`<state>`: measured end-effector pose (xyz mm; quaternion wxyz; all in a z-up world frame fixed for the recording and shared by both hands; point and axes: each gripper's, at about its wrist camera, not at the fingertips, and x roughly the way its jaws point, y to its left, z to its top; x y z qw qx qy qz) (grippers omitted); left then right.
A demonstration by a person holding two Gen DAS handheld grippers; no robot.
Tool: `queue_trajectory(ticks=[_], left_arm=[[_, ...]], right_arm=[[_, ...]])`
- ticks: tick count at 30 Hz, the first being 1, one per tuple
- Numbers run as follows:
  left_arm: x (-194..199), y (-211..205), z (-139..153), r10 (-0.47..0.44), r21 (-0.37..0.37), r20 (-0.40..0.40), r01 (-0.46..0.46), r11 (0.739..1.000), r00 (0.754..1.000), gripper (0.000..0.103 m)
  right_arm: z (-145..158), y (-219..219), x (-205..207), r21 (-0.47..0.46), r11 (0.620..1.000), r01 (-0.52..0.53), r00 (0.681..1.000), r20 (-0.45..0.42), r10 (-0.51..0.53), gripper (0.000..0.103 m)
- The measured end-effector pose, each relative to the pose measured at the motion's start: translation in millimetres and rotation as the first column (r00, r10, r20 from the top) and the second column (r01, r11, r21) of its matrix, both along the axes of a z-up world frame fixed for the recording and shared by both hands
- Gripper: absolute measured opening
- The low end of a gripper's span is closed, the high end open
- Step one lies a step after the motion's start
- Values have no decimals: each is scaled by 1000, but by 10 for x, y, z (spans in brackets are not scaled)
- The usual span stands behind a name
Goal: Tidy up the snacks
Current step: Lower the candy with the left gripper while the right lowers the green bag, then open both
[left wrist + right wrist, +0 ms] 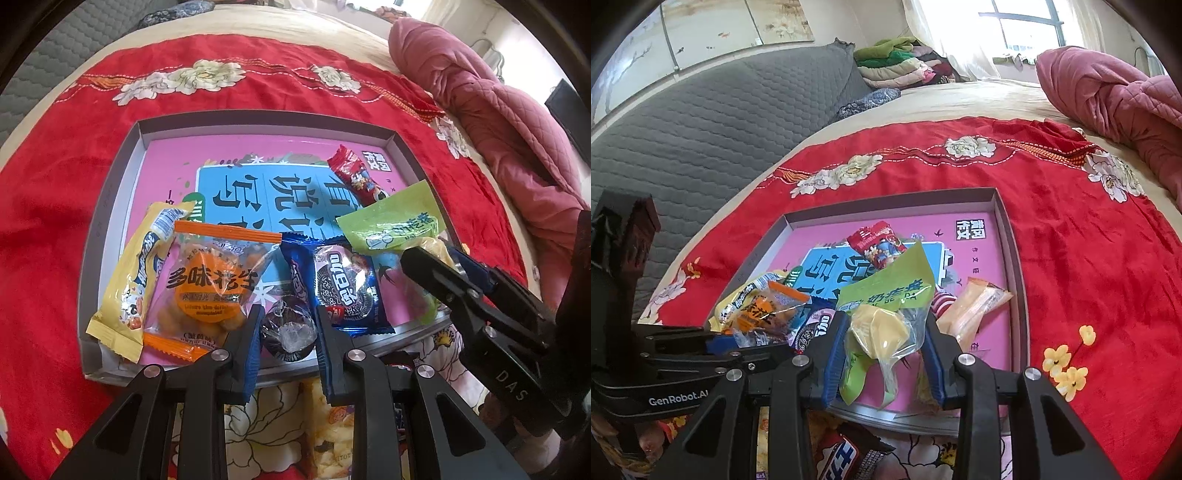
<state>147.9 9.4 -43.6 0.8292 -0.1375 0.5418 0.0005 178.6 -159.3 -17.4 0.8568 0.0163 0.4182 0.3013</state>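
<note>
Left tool [287,334] gripping dark candy [288,328], grey tray [110,206]

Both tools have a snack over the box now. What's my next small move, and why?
Probably open the left tool. Its dark round wrapped candy already sits low over the box floor, between the orange peanut packet and the Oreo pack, so it should drop in.

Both wrist views — close, angled down — share the tray [110,206].
</note>
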Motion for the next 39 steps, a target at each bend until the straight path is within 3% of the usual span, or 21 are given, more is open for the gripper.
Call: queue_trajectory(ticks=[19, 39], left_arm=[[-21, 2, -4, 3, -1, -8, -3, 1000, 1000, 30], [-35, 28, 118, 3, 9, 11, -3, 1000, 1000, 49]], right_arm=[[-20, -42, 39, -5, 999, 35, 999, -16, -35, 40], [44, -123, 60, 40, 997, 61, 998, -23, -60, 51]])
